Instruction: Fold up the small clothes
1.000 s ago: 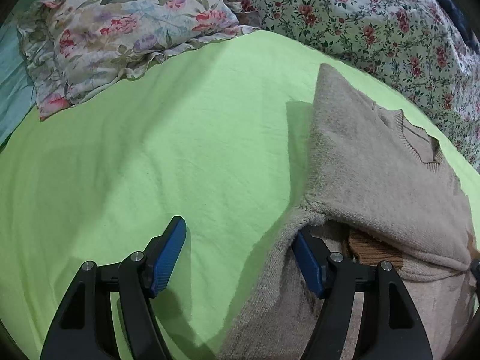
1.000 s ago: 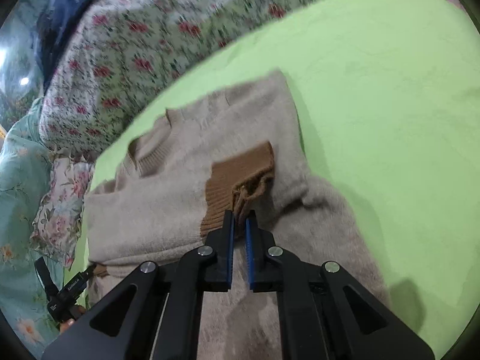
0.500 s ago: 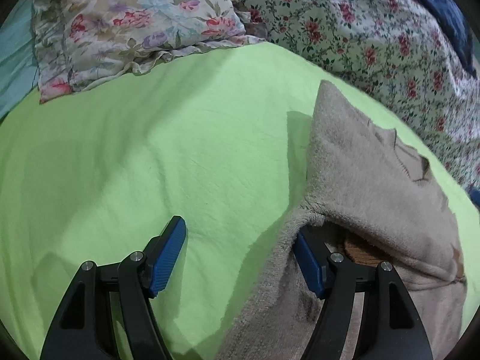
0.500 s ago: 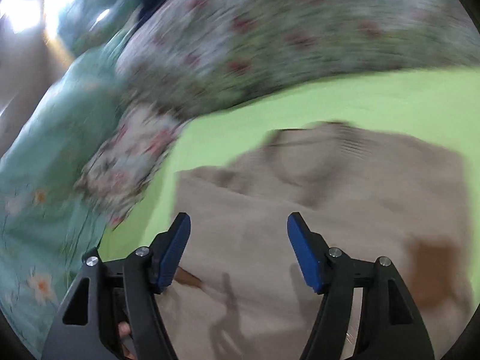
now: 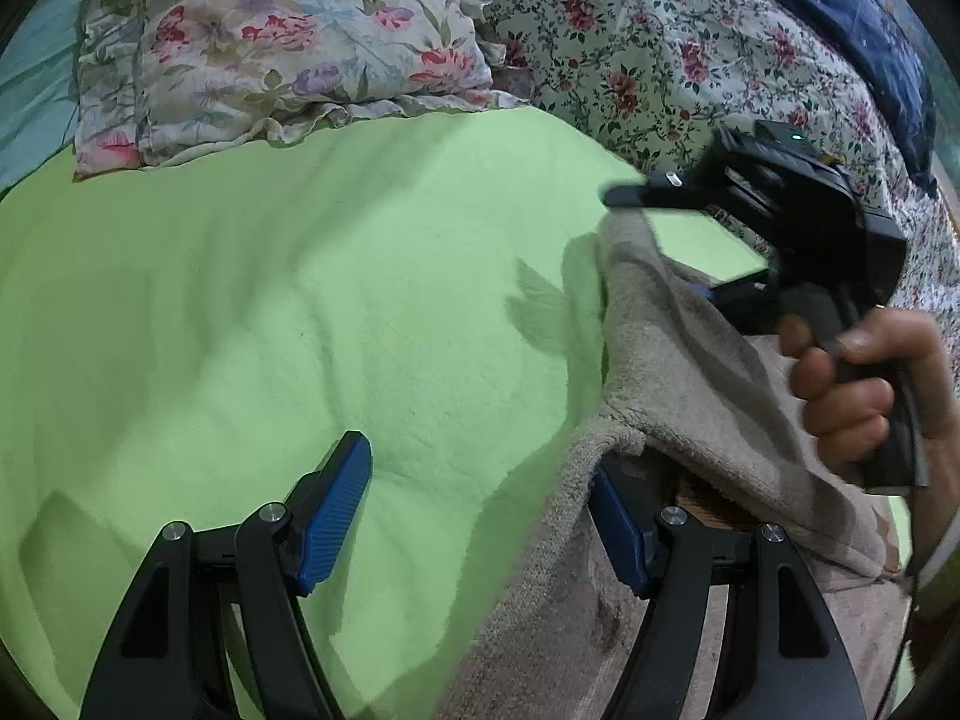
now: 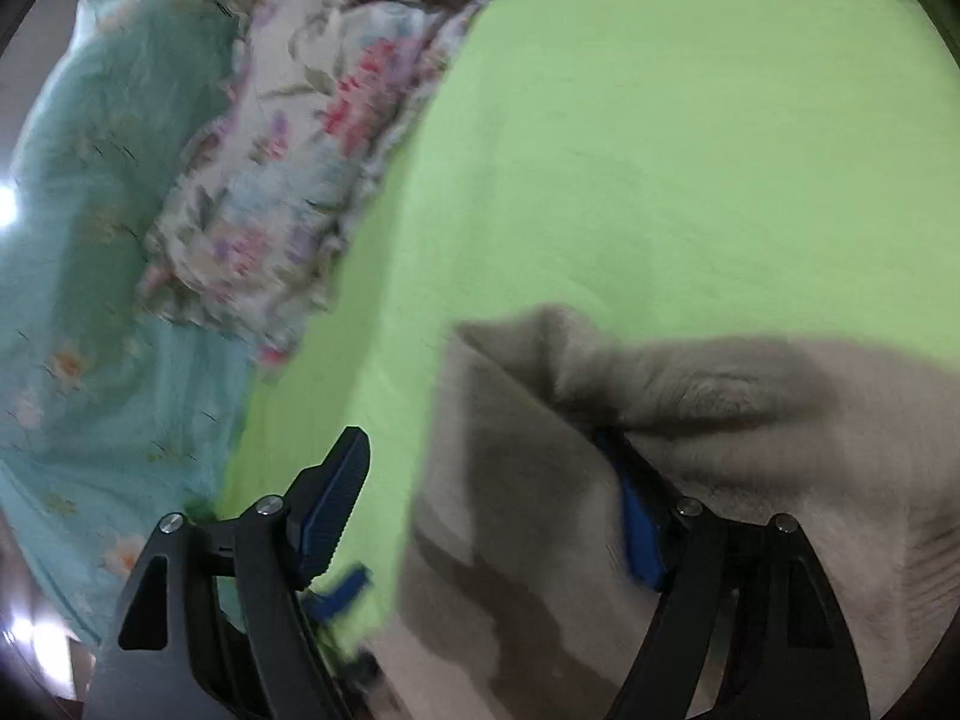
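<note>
Item: beige knit sweater [image 5: 672, 372], partly folded, lying on a lime-green bed sheet [image 5: 300, 300]; a brown patch of it shows under the folded flap near the lower right of the left wrist view.

Left hand-held gripper [image 5: 480, 510]: jaws spread wide, holding nothing. Its left blue pad hangs over bare sheet; its right blue pad is tucked under the raised edge of the sweater's folded layer, so the sweater's left border runs between the two fingers.

Right hand-held gripper [image 6: 492, 510]: jaws spread wide, nothing pinched. Left finger over the sheet, right finger under a fold of the sweater [image 6: 690, 408]; this view is motion-blurred. In the left wrist view the same tool [image 5: 780, 222] sits at the sweater's far edge, gripped by the person's right hand [image 5: 864, 384].

Surroundings: floral pillow [image 5: 270, 42] at the head of the sheet, rose-print bedcover [image 5: 660, 42] beside it, pale teal floral cloth [image 6: 90, 300] along the sheet's far side
</note>
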`<act>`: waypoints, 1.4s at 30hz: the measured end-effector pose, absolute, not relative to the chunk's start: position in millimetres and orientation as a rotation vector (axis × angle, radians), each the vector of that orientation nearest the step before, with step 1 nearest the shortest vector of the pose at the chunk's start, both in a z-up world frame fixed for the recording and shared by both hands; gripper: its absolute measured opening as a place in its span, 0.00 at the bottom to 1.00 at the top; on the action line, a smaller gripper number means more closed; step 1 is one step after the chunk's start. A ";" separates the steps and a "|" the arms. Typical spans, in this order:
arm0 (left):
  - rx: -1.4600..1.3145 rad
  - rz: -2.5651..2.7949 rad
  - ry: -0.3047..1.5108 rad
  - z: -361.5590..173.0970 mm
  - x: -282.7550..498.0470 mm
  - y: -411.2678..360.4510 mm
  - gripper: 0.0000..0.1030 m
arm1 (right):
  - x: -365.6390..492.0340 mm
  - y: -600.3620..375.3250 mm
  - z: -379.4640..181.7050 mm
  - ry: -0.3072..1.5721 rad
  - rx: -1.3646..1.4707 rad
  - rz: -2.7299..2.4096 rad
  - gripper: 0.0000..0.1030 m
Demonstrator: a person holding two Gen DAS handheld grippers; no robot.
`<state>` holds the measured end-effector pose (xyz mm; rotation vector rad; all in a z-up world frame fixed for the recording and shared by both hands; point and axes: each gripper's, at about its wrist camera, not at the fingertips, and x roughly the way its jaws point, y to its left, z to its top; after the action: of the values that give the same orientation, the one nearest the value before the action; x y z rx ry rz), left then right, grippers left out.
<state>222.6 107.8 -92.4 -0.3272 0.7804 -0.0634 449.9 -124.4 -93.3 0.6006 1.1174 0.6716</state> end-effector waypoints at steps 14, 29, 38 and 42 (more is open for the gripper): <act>-0.371 -0.145 0.818 -82.7 218.5 112.5 0.71 | 363.6 -258.6 -36.4 0.687 0.744 0.361 0.75; -0.237 -0.307 0.891 -39.1 137.1 108.1 0.75 | 101.7 -348.7 -52.5 0.701 0.728 0.060 0.75; -0.228 -0.342 1.003 -67.0 58.3 129.7 0.78 | -49.4 -334.1 -71.9 0.700 0.750 -0.044 0.75; -0.238 -0.369 1.038 -80.6 29.2 135.0 0.79 | -87.2 -327.0 -69.9 0.686 0.746 -0.042 0.75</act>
<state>29.2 135.0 -80.6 -0.2377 1.0377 -0.3694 -87.2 -327.0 -69.9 0.7459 0.6862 -0.0423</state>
